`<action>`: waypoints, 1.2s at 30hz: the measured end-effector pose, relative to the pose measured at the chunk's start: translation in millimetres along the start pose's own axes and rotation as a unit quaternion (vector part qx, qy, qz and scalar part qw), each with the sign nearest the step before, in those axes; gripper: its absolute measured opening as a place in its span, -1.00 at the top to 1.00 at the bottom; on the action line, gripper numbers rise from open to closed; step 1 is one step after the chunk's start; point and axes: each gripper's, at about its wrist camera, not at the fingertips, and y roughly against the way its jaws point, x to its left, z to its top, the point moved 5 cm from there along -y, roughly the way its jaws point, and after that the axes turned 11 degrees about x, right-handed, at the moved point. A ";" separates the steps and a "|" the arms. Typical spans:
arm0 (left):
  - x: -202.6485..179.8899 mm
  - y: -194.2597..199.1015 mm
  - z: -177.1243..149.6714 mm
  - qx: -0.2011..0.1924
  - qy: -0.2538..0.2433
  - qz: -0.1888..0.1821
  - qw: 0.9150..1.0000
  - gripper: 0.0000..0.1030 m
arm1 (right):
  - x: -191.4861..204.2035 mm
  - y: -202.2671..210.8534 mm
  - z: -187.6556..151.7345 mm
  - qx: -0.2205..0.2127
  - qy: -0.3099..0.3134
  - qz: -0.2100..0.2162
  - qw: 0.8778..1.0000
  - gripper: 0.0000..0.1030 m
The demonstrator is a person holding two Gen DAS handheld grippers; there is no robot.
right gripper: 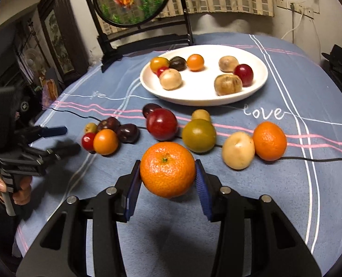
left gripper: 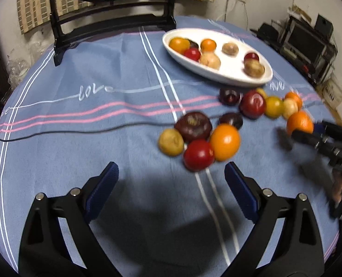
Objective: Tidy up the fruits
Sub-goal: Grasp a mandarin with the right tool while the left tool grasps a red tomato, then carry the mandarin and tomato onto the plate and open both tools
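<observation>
Your right gripper (right gripper: 168, 177) clamps the tangerine (right gripper: 167, 169) above the tablecloth (right gripper: 286, 184); left gripper (left gripper: 171, 180) gapes wide, empty.

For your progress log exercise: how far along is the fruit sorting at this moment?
Done: seven small fruits lie on the white plate. In hand: the right gripper is shut on a mandarin; the left gripper is open and empty. Left: about a dozen loose fruits on the blue tablecloth, including another mandarin.
</observation>
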 end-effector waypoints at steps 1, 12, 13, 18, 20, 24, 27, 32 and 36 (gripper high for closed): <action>-3.5 -3.2 -1.8 0.004 -0.008 0.008 1.000 -0.82 | 1.3 2.0 -0.1 -0.003 0.002 0.003 1.000 0.12; -31.4 -19.2 3.8 0.024 -0.046 0.015 0.999 0.25 | 8.1 6.0 -0.8 -0.007 0.013 0.018 1.000 0.12; -31.4 -20.6 6.4 0.024 -0.047 0.013 0.999 0.26 | 8.2 6.8 -0.9 -0.008 0.012 0.019 1.000 0.12; -31.6 -26.6 19.0 0.023 -0.056 0.010 0.998 0.27 | 8.9 7.7 -2.6 -0.007 0.013 0.025 1.000 0.12; -32.9 -28.2 22.7 0.022 -0.061 0.012 0.998 0.27 | 9.0 6.3 -3.0 -0.005 0.014 0.024 1.000 0.12; -34.2 -27.5 22.5 0.020 -0.060 0.008 0.998 0.40 | 8.1 6.8 -3.2 -0.005 0.012 0.025 1.000 0.12; -32.2 -24.4 18.7 0.018 -0.054 0.008 0.998 0.40 | 7.2 7.6 -2.8 -0.007 0.011 0.026 1.000 0.12; -31.6 -6.8 7.2 0.010 -0.051 -0.001 0.999 0.40 | 4.1 11.1 -1.5 -0.014 0.004 0.026 1.000 0.12; -34.1 13.7 3.4 -0.003 -0.057 -0.004 0.998 0.40 | -0.4 21.9 1.1 -0.033 -0.005 0.023 0.999 0.12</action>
